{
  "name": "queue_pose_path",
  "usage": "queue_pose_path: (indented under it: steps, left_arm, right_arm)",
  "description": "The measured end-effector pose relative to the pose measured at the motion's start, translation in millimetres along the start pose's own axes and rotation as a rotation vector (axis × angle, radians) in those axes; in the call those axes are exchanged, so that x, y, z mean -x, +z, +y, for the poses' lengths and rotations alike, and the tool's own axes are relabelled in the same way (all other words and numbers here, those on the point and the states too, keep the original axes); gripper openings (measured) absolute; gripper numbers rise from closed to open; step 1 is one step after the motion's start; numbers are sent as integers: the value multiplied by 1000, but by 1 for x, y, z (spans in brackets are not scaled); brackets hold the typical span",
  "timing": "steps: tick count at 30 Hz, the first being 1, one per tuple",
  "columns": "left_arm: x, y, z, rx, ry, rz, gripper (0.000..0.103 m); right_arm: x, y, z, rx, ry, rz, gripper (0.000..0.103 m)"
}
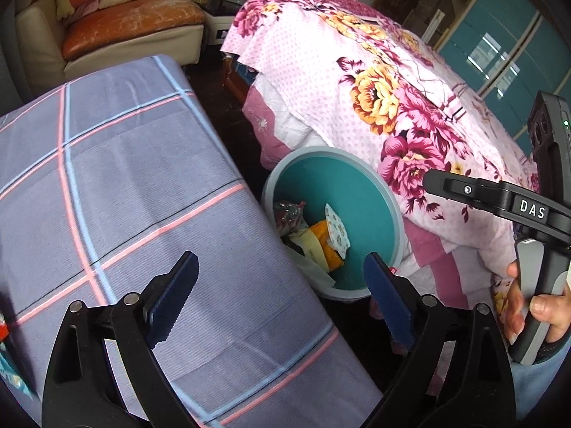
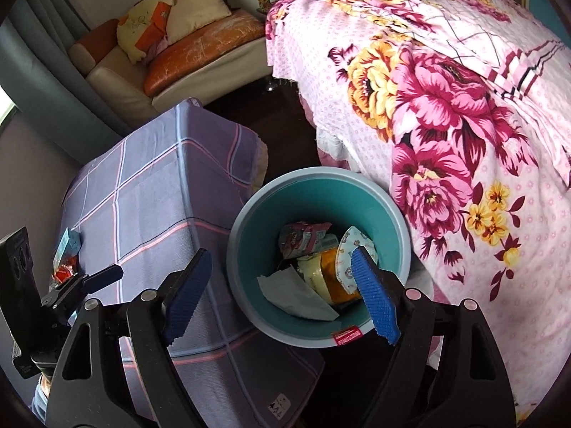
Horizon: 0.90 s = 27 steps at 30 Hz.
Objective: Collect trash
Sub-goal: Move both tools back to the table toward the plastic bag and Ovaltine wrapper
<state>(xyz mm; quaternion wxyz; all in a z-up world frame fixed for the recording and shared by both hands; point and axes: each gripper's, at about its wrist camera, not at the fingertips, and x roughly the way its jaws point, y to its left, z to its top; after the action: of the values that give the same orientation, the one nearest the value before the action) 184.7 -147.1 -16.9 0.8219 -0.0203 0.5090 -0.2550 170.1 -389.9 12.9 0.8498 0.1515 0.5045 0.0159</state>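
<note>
- Teal-lined bin (image 2: 321,192) stands on the floor between the checked table cloth (image 1: 125,178) and the floral bedspread (image 2: 446,107).
- Trash inside the bin: white tissue (image 2: 296,292), patterned mask (image 2: 351,246), orange wrapper (image 2: 333,278), crumpled packet (image 2: 303,237).
- Right gripper (image 2: 282,285): above the bin, jaws wide, nothing held.
- Left gripper (image 1: 282,296): over the cloth edge beside the bin, jaws wide, nothing held.
- Remaining wrappers (image 2: 66,260) lie on the cloth, well apart from the bin.

Plaid-covered table (image 2: 157,196) carries wrappers (image 2: 66,256); bin (image 2: 249,306) stands on floor (image 2: 285,132).
</note>
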Motion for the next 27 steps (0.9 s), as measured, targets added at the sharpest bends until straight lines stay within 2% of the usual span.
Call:
queue_pose_path:
  steps: [12,19,27]
  left_arm:
    - [66,-37,68,115,71,-78,94]
    - [115,-69,124,180,150,-127,94]
    - [173,-116,206,287,256,-181,94]
  right_arm:
    - [3,-16,86,132,48,43,80]
    - [-3,-30,158,237,82,82,80]
    - [-20,-50,256,398,130,143,80]
